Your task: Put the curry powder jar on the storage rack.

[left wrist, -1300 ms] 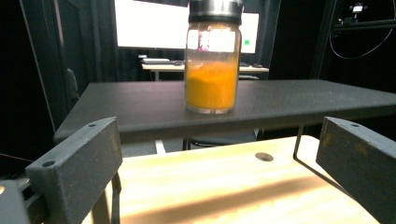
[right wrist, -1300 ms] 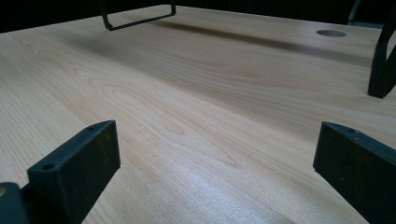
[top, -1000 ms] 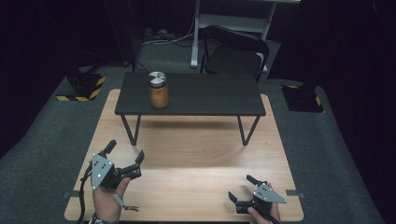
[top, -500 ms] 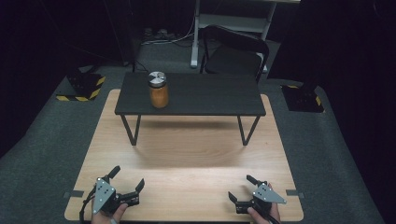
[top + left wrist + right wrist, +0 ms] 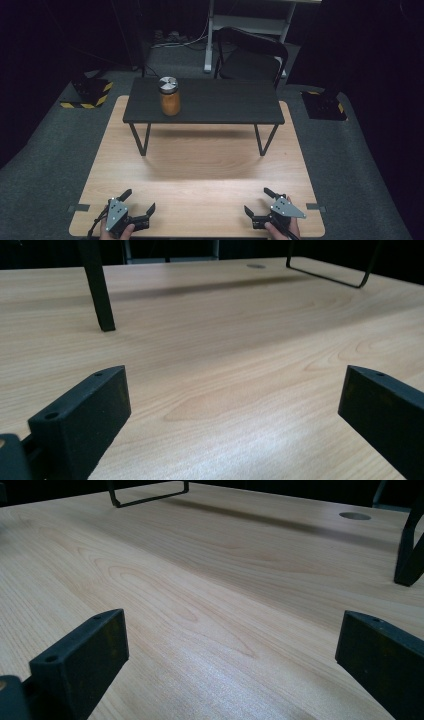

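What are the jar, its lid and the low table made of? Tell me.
Jar: apparently clear glass, since orange contents show through. Lid: looks like metal, silvery and shiny. Low table: matte black top, possibly painted wood; thin black legs look like bent metal rod.

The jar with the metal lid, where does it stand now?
In the high view, the jar stands upright on the left part of the small black table, far from both grippers.

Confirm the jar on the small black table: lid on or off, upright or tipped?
Lid on, upright. The jar stands on the black table with its silver lid on top, orange contents below.
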{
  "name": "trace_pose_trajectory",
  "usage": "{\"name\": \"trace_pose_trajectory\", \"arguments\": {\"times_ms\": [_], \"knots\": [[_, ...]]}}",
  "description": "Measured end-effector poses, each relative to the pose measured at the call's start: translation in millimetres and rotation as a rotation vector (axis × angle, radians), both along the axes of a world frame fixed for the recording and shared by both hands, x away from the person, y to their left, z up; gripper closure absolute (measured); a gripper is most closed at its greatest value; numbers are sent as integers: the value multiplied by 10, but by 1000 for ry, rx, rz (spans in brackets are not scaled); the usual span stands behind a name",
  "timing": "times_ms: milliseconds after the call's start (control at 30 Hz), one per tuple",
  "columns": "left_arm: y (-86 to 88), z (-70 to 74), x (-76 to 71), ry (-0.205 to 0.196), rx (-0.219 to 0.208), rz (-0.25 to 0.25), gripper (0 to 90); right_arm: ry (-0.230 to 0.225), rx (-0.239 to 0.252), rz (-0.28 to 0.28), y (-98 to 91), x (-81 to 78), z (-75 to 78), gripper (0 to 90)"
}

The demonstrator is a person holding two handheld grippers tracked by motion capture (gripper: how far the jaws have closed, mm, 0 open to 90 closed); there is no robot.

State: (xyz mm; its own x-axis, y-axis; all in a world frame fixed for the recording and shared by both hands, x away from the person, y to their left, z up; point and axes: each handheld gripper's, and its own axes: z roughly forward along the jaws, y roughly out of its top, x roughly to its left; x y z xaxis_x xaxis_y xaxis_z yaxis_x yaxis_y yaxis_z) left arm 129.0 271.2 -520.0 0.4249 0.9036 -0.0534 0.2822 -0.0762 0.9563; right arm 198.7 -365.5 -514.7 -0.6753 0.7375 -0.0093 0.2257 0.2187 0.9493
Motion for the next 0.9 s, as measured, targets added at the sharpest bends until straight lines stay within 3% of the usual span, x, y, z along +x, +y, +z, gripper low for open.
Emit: {"name": "trace_pose_trajectory", "arguments": {"times_ms": [400,600,733,900], "knots": [[4,-10,20,29,-1,-3,5,3,1,5,-6,9,2,1],[-45,3,4,19,37,-3,5,5,-3,5,0,11,8,0],[-34,-5,6,19,26,-5,5,6,-7,6,4,14,13,1],[-49,13,14,24,43,-9,5,6,-11,5,9,16,17,1]]}}
